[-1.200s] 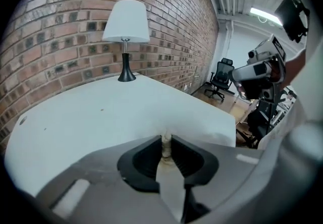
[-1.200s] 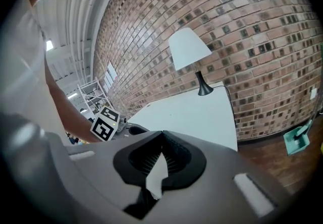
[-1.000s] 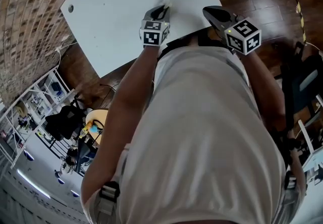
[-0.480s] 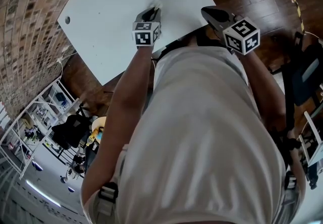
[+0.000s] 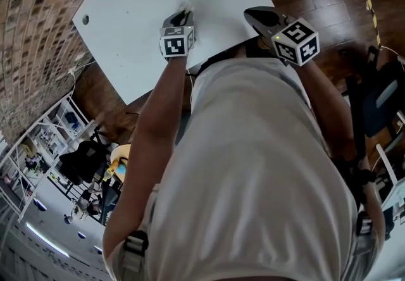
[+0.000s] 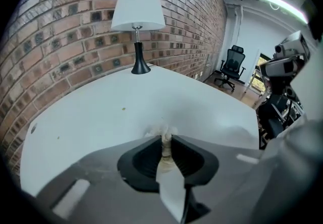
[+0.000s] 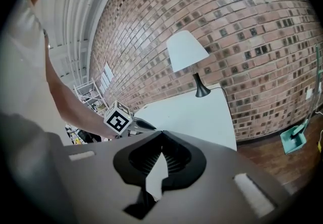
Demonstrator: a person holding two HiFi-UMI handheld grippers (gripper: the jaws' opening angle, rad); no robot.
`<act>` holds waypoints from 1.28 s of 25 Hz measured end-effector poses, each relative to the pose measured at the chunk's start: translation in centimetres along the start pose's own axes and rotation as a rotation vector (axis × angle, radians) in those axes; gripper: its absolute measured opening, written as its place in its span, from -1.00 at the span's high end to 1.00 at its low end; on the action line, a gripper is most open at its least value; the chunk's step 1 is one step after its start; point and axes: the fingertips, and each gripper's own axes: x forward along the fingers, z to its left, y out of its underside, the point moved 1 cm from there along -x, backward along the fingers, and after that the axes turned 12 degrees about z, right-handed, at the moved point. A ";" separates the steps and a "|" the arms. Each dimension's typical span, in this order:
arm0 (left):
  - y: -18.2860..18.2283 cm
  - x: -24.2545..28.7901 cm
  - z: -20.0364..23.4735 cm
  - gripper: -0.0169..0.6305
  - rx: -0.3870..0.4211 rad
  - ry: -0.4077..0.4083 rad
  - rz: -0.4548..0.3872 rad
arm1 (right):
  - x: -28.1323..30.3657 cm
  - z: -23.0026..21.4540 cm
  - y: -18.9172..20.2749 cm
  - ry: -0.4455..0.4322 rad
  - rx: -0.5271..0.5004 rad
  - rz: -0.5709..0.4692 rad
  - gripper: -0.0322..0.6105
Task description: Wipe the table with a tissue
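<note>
left gripper (image 6: 165,143) is pinching a crumpled tissue (image 6: 162,131) against the white table (image 6: 101,112), probably needing firm, even strokes, while right gripper (image 7: 161,136), jaws pressed together and empty, is hovering near the table edge.

Tissue (image 6: 162,131): white, crumpled, is sitting pinched between the closed jaws of the left tool (image 6: 165,141), its wadded tip protruding forward and pressing on the bench | Bench (image 6: 101,112): white, smooth top, is showing a few small dark specks left of the tissue.
</note>
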 end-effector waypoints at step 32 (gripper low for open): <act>1.5 -3.4 11.8 0.73 -0.298 -0.159 -0.097 | 2.7 -0.3 -2.3 -0.026 -0.030 0.034 0.88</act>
